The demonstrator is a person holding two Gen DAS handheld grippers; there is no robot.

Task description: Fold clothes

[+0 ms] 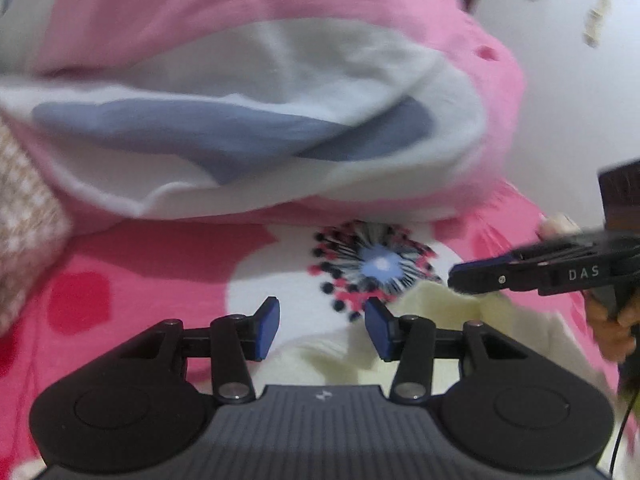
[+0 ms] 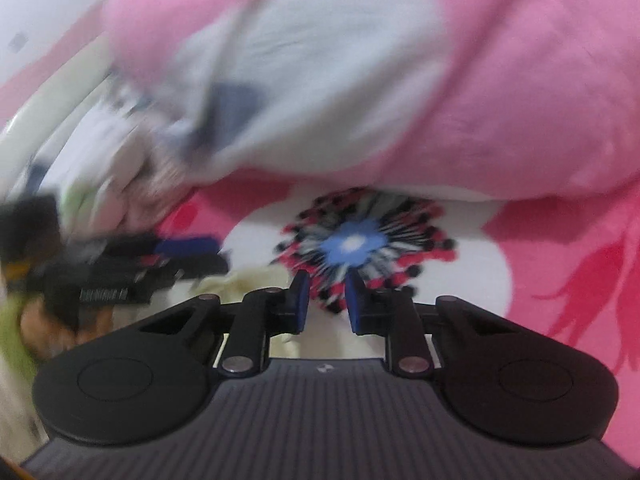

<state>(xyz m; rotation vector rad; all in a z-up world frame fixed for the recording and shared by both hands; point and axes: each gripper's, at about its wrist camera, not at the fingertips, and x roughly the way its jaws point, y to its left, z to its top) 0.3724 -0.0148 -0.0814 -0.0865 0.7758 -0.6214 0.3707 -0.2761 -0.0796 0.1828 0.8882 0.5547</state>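
Both grippers hover low over a pink bedsheet (image 1: 168,264) printed with a big white flower, its blue centre (image 1: 380,266) ringed by red and black dots. The left gripper (image 1: 322,330) has its jaws spread, blue pads apart with nothing between them; below and just ahead of it lies a pale cream garment (image 1: 440,308), rumpled, near the bottom of the left wrist view. In that view the right gripper (image 1: 454,280) comes in from the right, its tip down on the far right edge of the cream cloth, though blur hides whether it pinches any fabric. A hand (image 1: 612,320) grips its handle at the right edge. From the right wrist view, that gripper's jaws stand narrowly apart with only a slim gap and nothing clearly caught between the pads. On the far side, a bulky pink and white quilt (image 1: 280,40) with a grey-blue patch is heaped across the bed. At the left edge sits a checked fabric (image 1: 24,216).
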